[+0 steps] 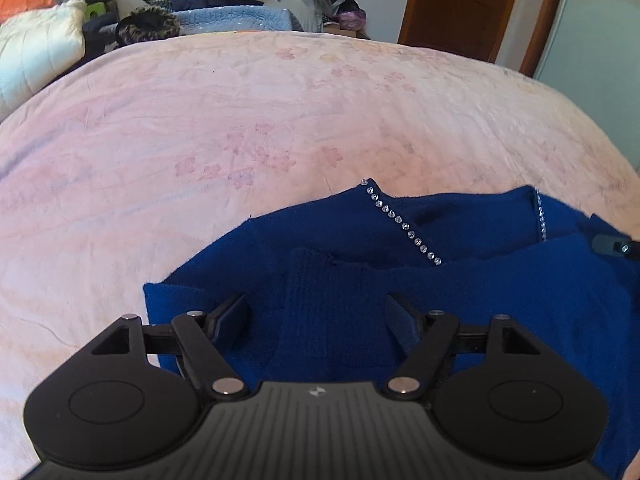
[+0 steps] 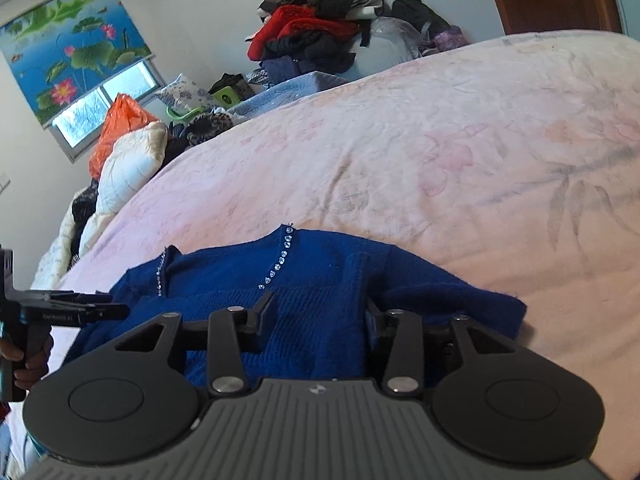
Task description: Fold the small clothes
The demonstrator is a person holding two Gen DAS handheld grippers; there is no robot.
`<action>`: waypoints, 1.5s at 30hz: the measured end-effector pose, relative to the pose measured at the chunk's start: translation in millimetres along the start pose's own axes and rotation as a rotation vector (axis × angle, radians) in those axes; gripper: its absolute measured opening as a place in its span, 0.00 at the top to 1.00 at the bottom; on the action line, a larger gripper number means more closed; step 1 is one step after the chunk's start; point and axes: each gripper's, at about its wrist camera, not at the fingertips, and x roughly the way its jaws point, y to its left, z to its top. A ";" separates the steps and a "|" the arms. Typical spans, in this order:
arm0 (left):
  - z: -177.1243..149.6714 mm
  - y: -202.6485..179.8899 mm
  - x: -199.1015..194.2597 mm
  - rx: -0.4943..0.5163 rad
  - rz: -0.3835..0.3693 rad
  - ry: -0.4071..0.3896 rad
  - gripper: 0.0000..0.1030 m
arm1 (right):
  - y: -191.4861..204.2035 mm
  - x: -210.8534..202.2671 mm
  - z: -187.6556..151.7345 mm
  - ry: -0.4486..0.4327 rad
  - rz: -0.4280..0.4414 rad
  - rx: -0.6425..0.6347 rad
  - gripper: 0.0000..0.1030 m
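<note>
A small blue knit sweater with a rhinestone-trimmed V neckline lies on the pink bed sheet, with its ribbed parts folded over the body. My left gripper is open, its fingers spread above the ribbed blue knit near the sweater's left edge. My right gripper is open over the sweater, a ribbed fold between its fingers. The left gripper also shows at the left edge of the right wrist view, and the right gripper's tip at the right edge of the left wrist view.
The pink floral sheet covers the bed beyond the sweater. A heap of clothes, a white quilt and an orange bag lie past the far edge. A wooden door stands at the far right.
</note>
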 end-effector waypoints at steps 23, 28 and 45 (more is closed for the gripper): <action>27.8 -2.1 -49.7 -0.063 0.031 -0.236 0.94 | 18.0 -27.9 34.8 -0.210 0.001 -0.033 0.91; 43.0 0.3 -26.5 -0.061 0.075 -0.234 0.94 | 9.4 -10.4 47.1 -0.210 -0.024 -0.003 0.91; 29.6 -10.5 22.6 -0.001 0.186 -0.131 0.91 | -7.8 35.8 35.1 -0.081 -0.153 0.059 0.45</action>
